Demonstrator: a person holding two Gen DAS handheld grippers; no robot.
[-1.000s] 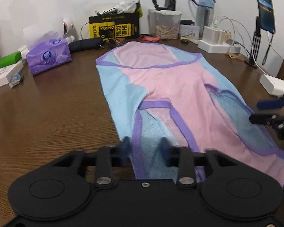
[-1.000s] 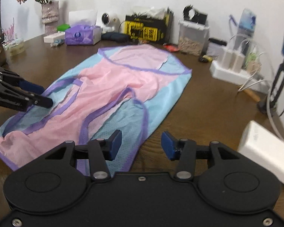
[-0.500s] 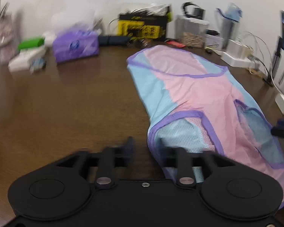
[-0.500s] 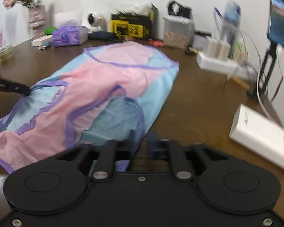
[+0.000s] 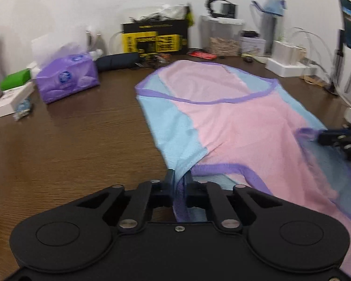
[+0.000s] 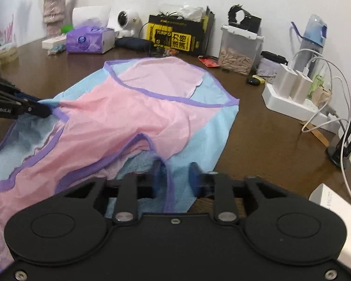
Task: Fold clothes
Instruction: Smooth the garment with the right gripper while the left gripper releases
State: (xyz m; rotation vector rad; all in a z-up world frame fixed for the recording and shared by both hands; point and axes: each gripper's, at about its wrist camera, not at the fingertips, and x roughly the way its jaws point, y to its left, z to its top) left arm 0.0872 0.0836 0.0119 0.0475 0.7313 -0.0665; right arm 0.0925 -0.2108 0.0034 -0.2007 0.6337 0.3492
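A thin pink-and-blue mesh garment (image 6: 119, 117) with purple binding lies rumpled on the dark woodgrain table (image 5: 70, 145); the left gripper (image 5: 179, 182) pinches its edge, the right gripper (image 6: 174, 175) straddles its hem, fingers apart

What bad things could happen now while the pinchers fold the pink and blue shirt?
1. The right gripper is open around the shirt edge, while the left gripper is pinched shut on it. Lifting now might raise one side only and twist the fold.
2. The mesh looks thin and slippery, so it could slide out of the pinch.
3. The charger cables lie close by on the right; a wide swing might snag them.
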